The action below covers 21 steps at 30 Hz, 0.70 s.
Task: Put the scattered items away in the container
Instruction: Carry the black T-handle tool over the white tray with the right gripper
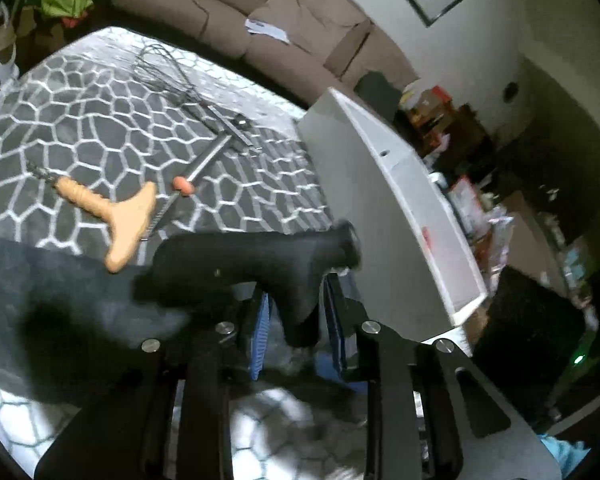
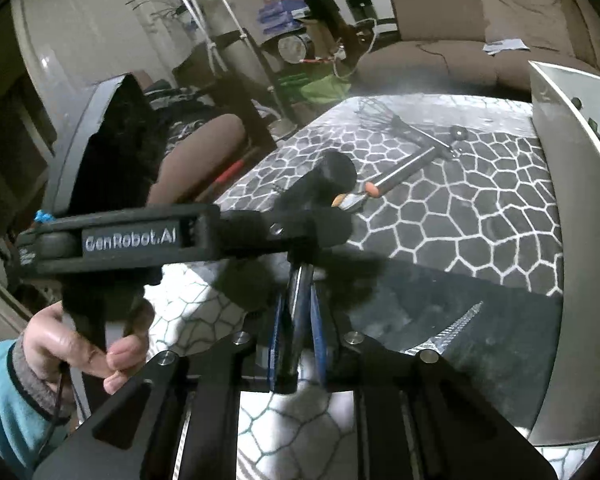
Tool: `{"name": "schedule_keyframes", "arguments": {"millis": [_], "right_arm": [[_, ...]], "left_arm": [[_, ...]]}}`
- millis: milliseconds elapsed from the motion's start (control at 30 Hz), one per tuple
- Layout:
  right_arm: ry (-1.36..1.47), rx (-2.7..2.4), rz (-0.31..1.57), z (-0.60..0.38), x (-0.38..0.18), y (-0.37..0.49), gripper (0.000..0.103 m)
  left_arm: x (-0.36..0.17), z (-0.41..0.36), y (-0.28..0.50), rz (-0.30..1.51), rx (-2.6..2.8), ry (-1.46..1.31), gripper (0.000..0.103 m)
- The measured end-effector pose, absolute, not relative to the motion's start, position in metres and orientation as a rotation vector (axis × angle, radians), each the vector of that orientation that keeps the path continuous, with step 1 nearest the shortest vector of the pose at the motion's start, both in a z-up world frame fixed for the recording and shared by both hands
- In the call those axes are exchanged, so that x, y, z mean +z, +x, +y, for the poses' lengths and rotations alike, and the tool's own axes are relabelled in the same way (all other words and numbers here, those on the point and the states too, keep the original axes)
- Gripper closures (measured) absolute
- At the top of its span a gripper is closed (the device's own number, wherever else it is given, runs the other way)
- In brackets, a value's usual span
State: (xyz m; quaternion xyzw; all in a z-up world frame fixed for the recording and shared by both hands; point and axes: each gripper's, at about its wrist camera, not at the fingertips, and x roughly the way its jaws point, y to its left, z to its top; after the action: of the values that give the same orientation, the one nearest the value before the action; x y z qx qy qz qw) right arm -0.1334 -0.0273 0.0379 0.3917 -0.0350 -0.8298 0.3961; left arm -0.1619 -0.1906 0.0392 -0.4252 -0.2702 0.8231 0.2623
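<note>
My left gripper (image 1: pixel 294 312) is shut on a black T-shaped tool handle (image 1: pixel 256 258) held above the patterned cloth. My right gripper (image 2: pixel 298 320) is shut on the dark shaft (image 2: pixel 296 320) of the same black tool; the left gripper (image 2: pixel 300 224) shows in the right wrist view, gripping the tool's black handle (image 2: pixel 332 176). On the cloth lie a wooden-handled corkscrew (image 1: pixel 120 216), a metal tool with an orange tip (image 1: pixel 198 172), a wire whisk (image 1: pixel 162 68) and a serrated metal strip (image 2: pixel 448 330). The white container (image 1: pixel 384 208) stands to the right.
The honeycomb-patterned grey cloth (image 1: pixel 80 120) covers the table. A brown sofa (image 1: pixel 260 28) runs along the back. Cluttered shelves and boxes (image 1: pixel 460 152) lie beyond the container. A person's hand (image 2: pixel 84 344) holds the left gripper's grip.
</note>
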Motion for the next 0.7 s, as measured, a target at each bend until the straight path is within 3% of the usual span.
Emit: {"name": "schedule_keyframes", "arguments": {"millis": [200,500,700], "right_arm": [[0.906,-2.143,0.022,-0.032,0.057,-0.120,0.089],[0.813,-2.212,-0.014,0.010,0.114,-0.109,0.091],[0.827,-2.273,-0.135,0.074,0.146,-0.110,0.091]], "left_arm": [[0.055,-0.186,-0.160,-0.841,2.229,-1.083,0.081],[0.138,-0.137,-0.140,-0.700,2.248,-0.879,0.081],[0.179,-0.055,-0.154,-0.581,2.189,-0.920,0.081]]}}
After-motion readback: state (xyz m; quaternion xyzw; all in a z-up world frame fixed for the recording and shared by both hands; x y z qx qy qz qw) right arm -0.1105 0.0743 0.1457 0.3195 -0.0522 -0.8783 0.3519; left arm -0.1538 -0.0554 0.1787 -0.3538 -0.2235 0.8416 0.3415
